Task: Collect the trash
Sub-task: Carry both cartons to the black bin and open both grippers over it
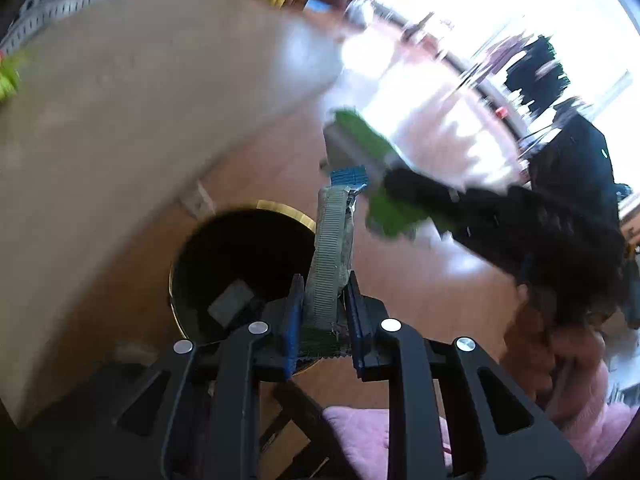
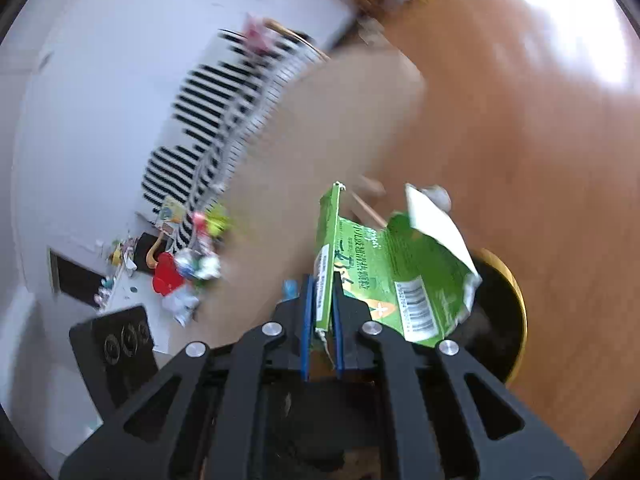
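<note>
My left gripper [image 1: 323, 286] is shut on a silvery foil wrapper [image 1: 332, 252] with a ribbed edge and holds it above the rim of a round black bin with a gold rim [image 1: 280, 207]. A grey piece of trash [image 1: 232, 303] lies inside the bin. My right gripper [image 2: 321, 280] is shut on a torn green carton [image 2: 384, 276] with a barcode, held beside the same bin [image 2: 516, 308]. The right gripper and its green carton [image 1: 360, 136] also show blurred in the left wrist view, right of the wrapper.
A beige rug [image 1: 120, 120] lies left of the bin on a wooden floor [image 2: 540, 160]. A pink cushion on a wooden chair [image 1: 360, 424] is below. Toys and clutter [image 2: 188, 264] sit by a striped cushion [image 2: 200, 120] near the white wall.
</note>
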`<state>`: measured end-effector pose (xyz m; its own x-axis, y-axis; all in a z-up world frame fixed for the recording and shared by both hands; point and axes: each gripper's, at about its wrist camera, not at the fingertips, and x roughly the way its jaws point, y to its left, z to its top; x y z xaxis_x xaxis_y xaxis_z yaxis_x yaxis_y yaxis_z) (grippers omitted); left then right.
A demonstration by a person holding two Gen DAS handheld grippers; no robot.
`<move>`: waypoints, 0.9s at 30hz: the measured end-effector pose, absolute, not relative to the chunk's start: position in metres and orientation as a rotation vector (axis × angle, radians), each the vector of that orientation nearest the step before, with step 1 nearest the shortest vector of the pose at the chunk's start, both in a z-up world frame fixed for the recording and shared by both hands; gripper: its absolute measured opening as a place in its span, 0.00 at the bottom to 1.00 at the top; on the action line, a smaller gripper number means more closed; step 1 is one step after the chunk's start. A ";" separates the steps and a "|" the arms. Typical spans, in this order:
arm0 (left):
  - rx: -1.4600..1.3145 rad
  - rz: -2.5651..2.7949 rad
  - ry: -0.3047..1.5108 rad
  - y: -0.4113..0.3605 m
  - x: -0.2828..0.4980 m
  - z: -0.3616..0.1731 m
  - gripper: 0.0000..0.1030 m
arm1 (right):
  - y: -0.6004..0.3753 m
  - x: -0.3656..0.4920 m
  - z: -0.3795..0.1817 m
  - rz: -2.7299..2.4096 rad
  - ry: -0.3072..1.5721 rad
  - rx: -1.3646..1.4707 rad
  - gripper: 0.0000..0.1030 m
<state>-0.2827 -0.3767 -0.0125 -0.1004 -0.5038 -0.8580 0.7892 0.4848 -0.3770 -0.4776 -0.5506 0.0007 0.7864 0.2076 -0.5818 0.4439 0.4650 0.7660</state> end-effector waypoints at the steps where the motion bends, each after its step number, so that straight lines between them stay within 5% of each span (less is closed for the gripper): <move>1: 0.304 -1.082 1.298 -0.381 -0.283 -0.030 0.19 | -0.551 -0.481 -0.015 -0.167 0.710 1.126 0.09; 13: 0.291 -0.998 1.429 -0.385 -0.274 -0.082 0.19 | -0.548 -0.474 -0.082 -0.122 0.808 1.296 0.09; 15: 0.285 -0.991 1.424 -0.394 -0.273 -0.077 0.39 | -0.557 -0.468 -0.082 -0.112 0.813 1.300 0.34; 16: 0.287 -0.975 1.418 -0.393 -0.272 -0.076 0.78 | -0.559 -0.467 -0.079 -0.123 0.826 1.299 0.81; 17: 0.284 -0.959 1.395 -0.391 -0.272 -0.074 0.94 | -0.563 -0.471 -0.076 -0.140 0.809 1.297 0.92; 27: 0.200 -0.886 1.016 -0.321 -0.231 0.038 0.94 | -0.577 -0.495 -0.018 -0.514 0.630 0.962 0.94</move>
<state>-0.2309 -0.3213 0.0377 0.2235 -0.5491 -0.8053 0.7227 0.6478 -0.2411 -0.4952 -0.5767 -0.0185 0.7109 -0.1232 -0.6925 0.6535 0.4798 0.5855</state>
